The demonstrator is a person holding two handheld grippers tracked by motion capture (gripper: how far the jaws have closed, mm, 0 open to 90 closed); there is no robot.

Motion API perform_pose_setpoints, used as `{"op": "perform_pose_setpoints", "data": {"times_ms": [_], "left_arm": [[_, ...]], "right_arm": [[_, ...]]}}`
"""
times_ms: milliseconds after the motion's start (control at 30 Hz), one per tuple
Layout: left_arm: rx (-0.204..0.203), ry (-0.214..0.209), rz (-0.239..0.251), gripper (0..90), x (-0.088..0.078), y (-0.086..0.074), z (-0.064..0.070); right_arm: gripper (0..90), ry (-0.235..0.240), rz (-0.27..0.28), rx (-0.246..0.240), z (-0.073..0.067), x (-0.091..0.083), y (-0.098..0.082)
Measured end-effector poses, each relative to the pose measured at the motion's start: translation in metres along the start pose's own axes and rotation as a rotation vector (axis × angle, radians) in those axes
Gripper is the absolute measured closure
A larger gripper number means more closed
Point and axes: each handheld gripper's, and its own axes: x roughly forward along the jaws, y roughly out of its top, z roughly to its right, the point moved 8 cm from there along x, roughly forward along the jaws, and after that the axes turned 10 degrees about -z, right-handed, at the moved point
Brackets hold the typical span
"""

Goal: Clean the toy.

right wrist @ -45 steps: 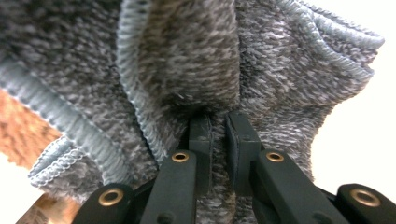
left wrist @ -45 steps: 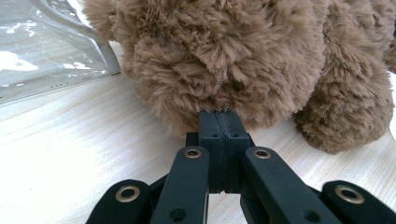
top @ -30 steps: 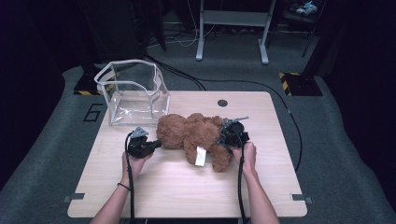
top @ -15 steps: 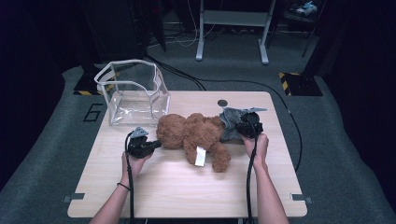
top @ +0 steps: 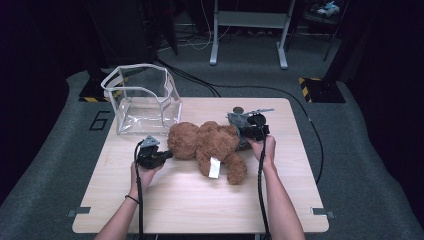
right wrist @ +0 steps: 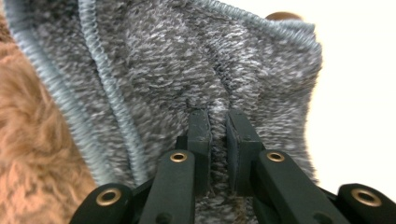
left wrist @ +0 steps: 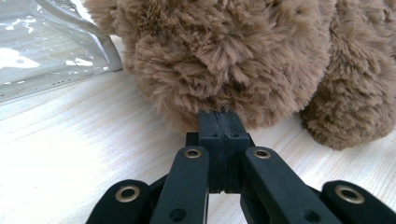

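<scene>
A brown teddy bear (top: 210, 145) lies across the middle of the wooden table (top: 190, 200), a white tag (top: 214, 167) hanging from it. My left gripper (top: 169, 154) is at the bear's left end. In the left gripper view its jaws (left wrist: 223, 116) are pressed together with the tips in the bear's fur (left wrist: 233, 56). My right gripper (top: 245, 131) is at the bear's right end, shut on a fold of grey knit garment (top: 239, 122). In the right gripper view the knit (right wrist: 187, 60) bunches between the pads (right wrist: 217, 123), with brown fur (right wrist: 28, 154) at the left.
A clear plastic bag (top: 145, 100) stands open at the table's far left, just behind the bear; its wall shows in the left gripper view (left wrist: 42, 51). A small dark disc (top: 238, 109) lies near the far edge. Cables run over the floor behind.
My right hand has moved toward the table's far side and slightly up, drawing the grey garment with it. The left hand and the bear's head have stayed put.
</scene>
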Motion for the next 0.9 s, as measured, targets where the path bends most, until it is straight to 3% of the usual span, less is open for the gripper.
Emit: {"op": "perform_pose_setpoints", "data": {"times_ms": [133, 267, 467, 700, 767, 900], "left_arm": [[-0.003, 0.002, -0.004, 89.9, 0.000, 0.000, 0.000], [-0.005, 0.002, -0.002, 89.9, 0.000, 0.000, -0.001], [-0.006, 0.003, -0.007, 90.0, -0.001, -0.003, -0.001], [-0.004, 0.002, -0.006, 90.0, -0.001, -0.003, -0.002], [-0.005, 0.001, -0.005, 89.9, -0.001, -0.003, -0.002], [-0.005, 0.001, -0.003, 90.0, -0.001, -0.003, -0.002]], "right_arm": [[82.7, 0.042, -0.034, -0.014, -0.008, 0.011, -0.004], [83.2, 0.041, -0.043, -0.012, -0.008, 0.015, -0.009], [83.3, -0.043, -0.049, -0.019, 0.002, 0.010, -0.013], [83.2, -0.168, -0.070, 0.034, 0.031, 0.003, -0.020], [83.1, -0.145, -0.070, 0.081, 0.038, 0.001, -0.026], [83.1, -0.085, -0.031, 0.076, 0.033, -0.008, -0.029]]}}
